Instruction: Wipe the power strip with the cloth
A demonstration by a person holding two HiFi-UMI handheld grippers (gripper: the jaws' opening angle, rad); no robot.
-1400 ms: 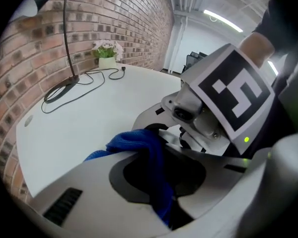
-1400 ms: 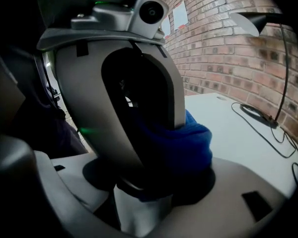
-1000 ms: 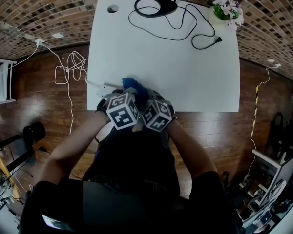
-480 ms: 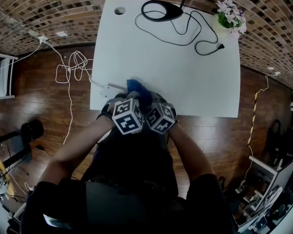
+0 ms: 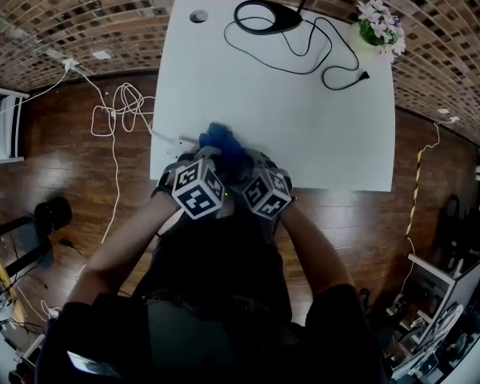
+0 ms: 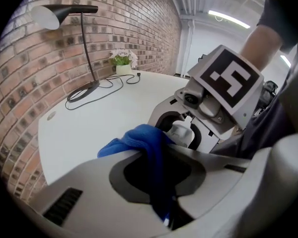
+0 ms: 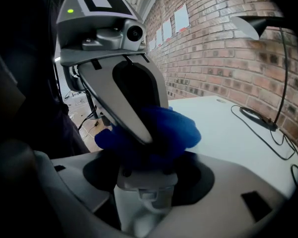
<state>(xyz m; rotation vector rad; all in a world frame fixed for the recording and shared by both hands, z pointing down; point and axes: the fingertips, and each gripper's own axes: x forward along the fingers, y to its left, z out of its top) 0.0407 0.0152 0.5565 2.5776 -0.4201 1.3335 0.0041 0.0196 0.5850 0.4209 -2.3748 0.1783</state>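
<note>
At the near edge of the table (image 5: 288, 94), toward its left corner, the left gripper (image 6: 156, 155) is pinching the blue cloth (image 6: 139, 138) with its jaws closed tight. The right gripper (image 7: 144, 175), whose jaws have just been closing, is gripping one end of the white power strip (image 7: 139, 207). The cloth is resting just above the strip, which seems to be running leftward along that edge.

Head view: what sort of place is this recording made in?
Probably an indoor studio or lab-like workroom. A brick wall stands behind a white table that carries a desk lamp, and loose cables lie on the wooden floor.
</note>
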